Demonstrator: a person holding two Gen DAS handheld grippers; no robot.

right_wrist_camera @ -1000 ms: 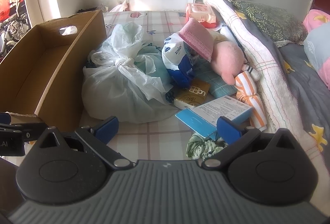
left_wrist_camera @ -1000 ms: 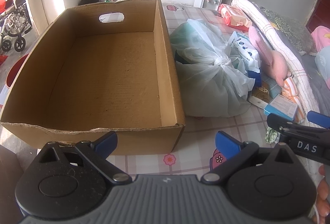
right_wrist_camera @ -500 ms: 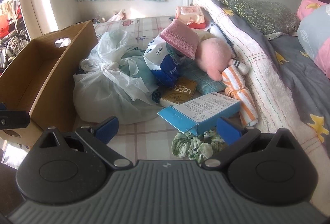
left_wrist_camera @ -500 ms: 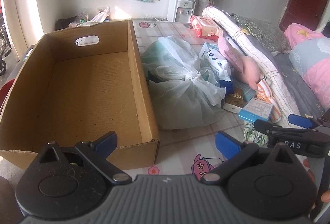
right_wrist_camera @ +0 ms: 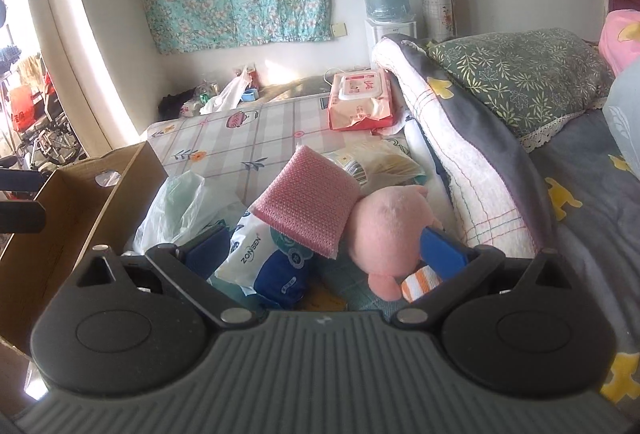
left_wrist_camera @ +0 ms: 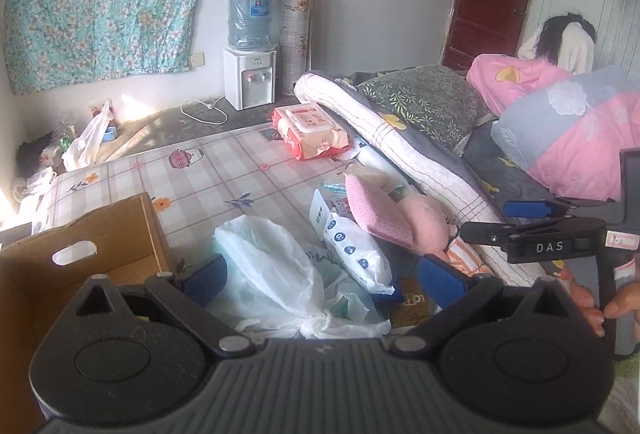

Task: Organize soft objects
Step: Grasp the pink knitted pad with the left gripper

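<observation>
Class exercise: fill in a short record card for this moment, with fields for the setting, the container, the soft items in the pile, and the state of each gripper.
setting: a bed with a checked sheet
container: cardboard box, at the left, handle cut-out in its end wall
soft items: pink plush toy; pink knitted cloth leaning on it; tied plastic bag beside the box
other items: wipes pack farther back
left gripper: open, holding nothing, over the plastic bag
right gripper: open, holding nothing, facing the plush toy

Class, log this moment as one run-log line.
left gripper: open, empty, above white plastic bag | right gripper: open, near pink plush toy | cardboard box: nothing visible inside
</observation>
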